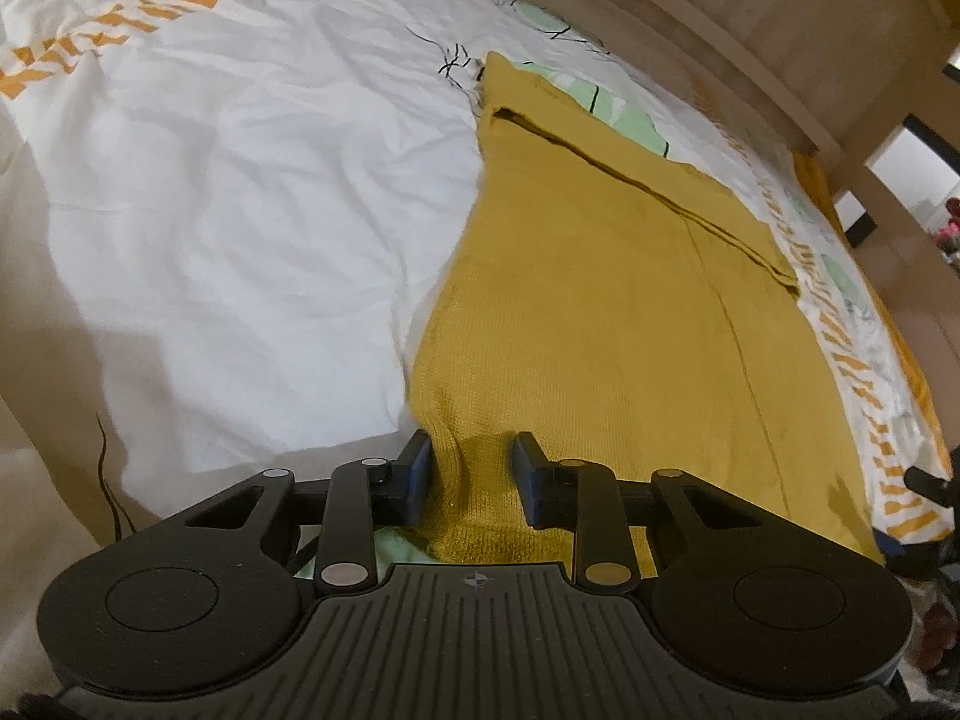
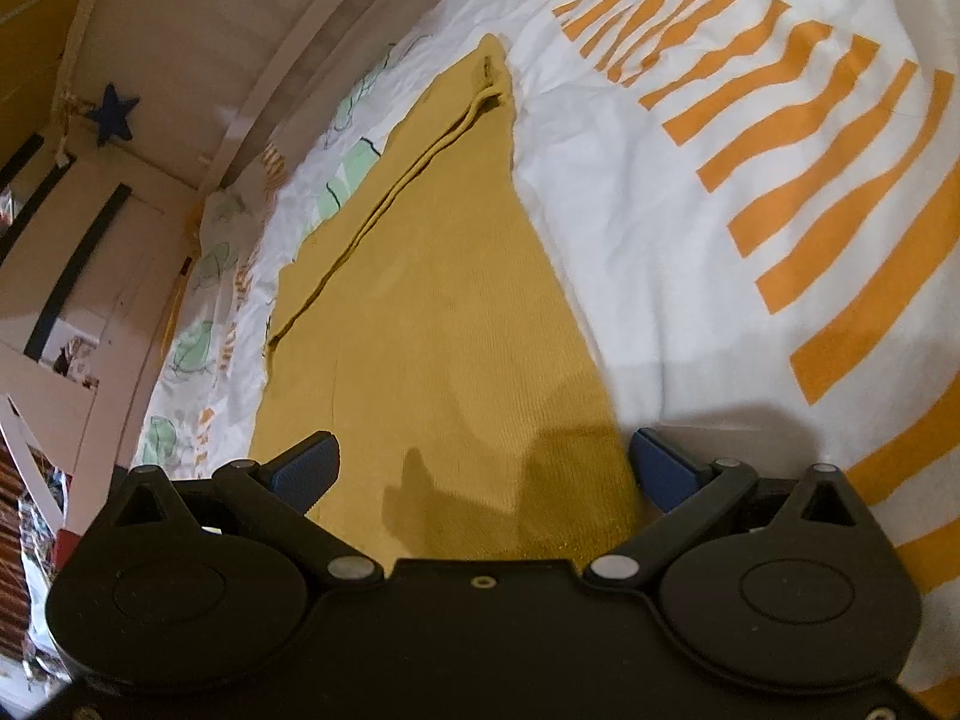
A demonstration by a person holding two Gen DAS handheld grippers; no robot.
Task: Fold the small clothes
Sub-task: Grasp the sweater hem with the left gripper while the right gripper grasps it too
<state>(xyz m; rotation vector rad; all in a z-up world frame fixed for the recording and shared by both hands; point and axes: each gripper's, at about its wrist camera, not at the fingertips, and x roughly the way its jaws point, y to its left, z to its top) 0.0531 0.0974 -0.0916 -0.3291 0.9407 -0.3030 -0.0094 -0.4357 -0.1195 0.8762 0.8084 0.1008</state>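
Note:
A mustard-yellow knit garment lies flat on the bed, with a narrow folded layer along its far edge. My left gripper sits at the garment's near left corner, jaws narrowed, with a raised ridge of knit bunched between the pads. In the right wrist view the same garment stretches away from me. There my right gripper stands wide open low over the near edge, the left pad above the knit and the right pad just past its right border.
The bed carries a white duvet with orange stripes and pale green prints. A light wooden bed frame curves along the far side. A blue star hangs on it, and white furniture stands beyond.

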